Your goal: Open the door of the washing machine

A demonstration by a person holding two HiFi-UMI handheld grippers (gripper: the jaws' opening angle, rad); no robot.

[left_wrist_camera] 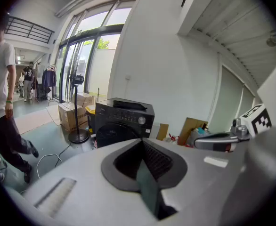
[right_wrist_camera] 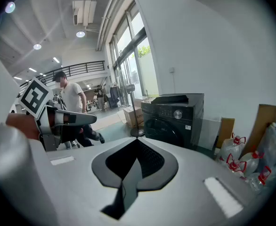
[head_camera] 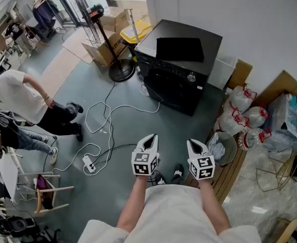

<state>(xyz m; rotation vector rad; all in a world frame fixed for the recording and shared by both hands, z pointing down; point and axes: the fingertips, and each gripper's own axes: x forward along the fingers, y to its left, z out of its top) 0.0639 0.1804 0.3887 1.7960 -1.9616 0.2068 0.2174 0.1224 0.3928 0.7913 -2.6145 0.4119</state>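
Distance decides the coming move: the washer (head_camera: 178,77) stands against the wall at the far side of the floor (head_camera: 133,130), well apart from both grippers, and nothing touches it. In the head view it lies straight ahead. Its dark front is turned toward the person and angled a little to their left.

The left gripper (head_camera: 148,139) and right gripper (head_camera: 195,145) are held side by side near the body, both aimed forward and slightly down at the machine. Each has its jaws fully together with nothing between them, as the left gripper view (left_wrist_camera: 142,161) and right gripper view (right_wrist_camera: 135,160) show.

The round door (right_wrist_camera: 164,127) fills the lower front, below the panel with its knob (right_wrist_camera: 177,114), and it looks closed. From the left gripper its lower part is hidden behind the gripper's own body. I cannot make out on which side the handle or hinge sits.

Neither hand is clearly nearer. The right lines up more squarely with the front, so it seems the likelier one to reach the door. The approach would be a walk forward, past the cables (head_camera: 105,118) on the floor to the left.
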